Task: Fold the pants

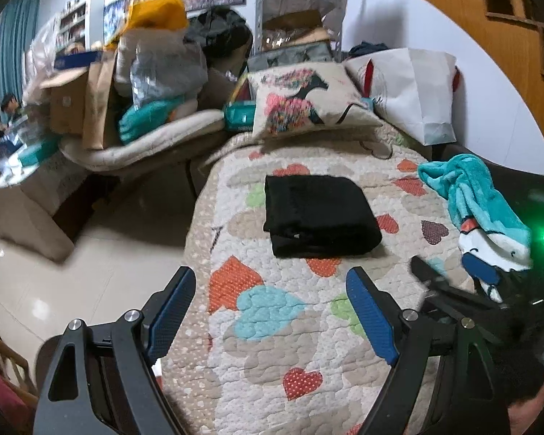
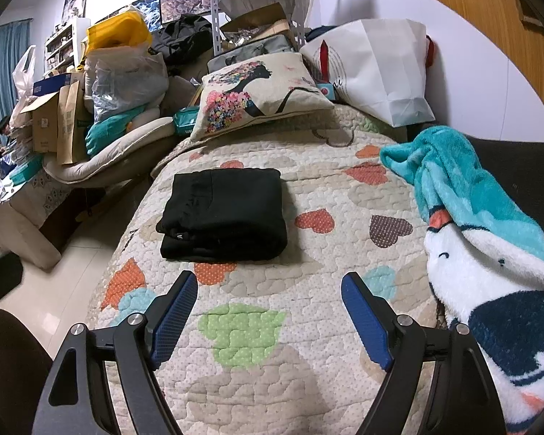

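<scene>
Quilted heart bedspread [image 2: 308, 195] — cluttered room [image 2: 119, 72].

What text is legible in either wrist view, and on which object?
None can be read in full.
Black folded pants: small white label at the front edge, only a fragment like "A" shows; too small.
White paper bag: cursive print near the red handle, unreadable.
Cardboard boxes: QR-style marks and print, too blurred.
Teal packet: print unreadable.

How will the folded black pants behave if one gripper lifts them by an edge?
The pants are soft stacked layers, so they would probably sag and unfold. The cloth looks matte, so slipping seems unlikely. Pushed across the bumpy quilt, the bottom layer may drag and bunch.
</scene>
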Tool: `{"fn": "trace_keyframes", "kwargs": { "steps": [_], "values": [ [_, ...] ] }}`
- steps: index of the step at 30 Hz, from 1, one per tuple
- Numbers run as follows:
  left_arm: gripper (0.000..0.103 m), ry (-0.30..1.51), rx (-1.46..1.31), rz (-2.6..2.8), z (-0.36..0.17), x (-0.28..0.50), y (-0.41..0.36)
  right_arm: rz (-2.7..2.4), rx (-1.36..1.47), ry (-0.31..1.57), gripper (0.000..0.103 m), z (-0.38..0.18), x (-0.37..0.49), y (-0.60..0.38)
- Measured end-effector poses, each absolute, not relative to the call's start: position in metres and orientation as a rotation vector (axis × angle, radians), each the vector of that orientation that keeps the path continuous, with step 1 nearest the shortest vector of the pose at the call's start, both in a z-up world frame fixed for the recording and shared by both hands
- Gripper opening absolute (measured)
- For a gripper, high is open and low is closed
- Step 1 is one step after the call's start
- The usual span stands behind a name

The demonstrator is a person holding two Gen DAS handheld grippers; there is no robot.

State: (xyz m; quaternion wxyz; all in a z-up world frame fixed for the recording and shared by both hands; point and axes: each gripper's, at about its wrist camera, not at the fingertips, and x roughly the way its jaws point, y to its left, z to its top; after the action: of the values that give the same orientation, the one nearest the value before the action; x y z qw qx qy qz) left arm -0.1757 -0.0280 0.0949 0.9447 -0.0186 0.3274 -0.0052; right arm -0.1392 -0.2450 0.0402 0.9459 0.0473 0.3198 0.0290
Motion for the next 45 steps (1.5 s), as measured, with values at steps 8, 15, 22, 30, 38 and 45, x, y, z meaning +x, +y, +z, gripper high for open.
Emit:
{"fn": "trace_keyframes", "kwargs": {
  "steps": [8,15,22,30,38,45],
  "values": [
    [0.085,0.845,-0.203,-0.083,0.066,-0.074,-0.009,0.107,0.1,0.733,0.089,0.076,-0.084,-0.265],
    [0.084,1.037,-0.466,-0.223,0.007,0.023,0.0,0.191,0.101,0.89,0.089,0.062,0.009,-0.256],
    [0.084,1.091,-0.53,-0.307,-0.035,0.099,0.003,0.251,0.244,1.038,0.089,0.006,0.105,-0.257],
    [0.091,1.07,-0.491,-0.415,-0.048,0.131,-0.023,0.309,0.314,1.12,0.089,-0.048,0.163,-0.254],
    [0.047,1.078,-0.519,-0.418,-0.04,0.143,-0.025,0.39,0.384,1.083,0.034,-0.034,0.174,-0.237],
    [0.046,1.013,-0.59,-0.402,-0.024,0.165,-0.018,0.387,0.377,0.952,0.029,0.001,0.186,-0.236]
  ]
}}
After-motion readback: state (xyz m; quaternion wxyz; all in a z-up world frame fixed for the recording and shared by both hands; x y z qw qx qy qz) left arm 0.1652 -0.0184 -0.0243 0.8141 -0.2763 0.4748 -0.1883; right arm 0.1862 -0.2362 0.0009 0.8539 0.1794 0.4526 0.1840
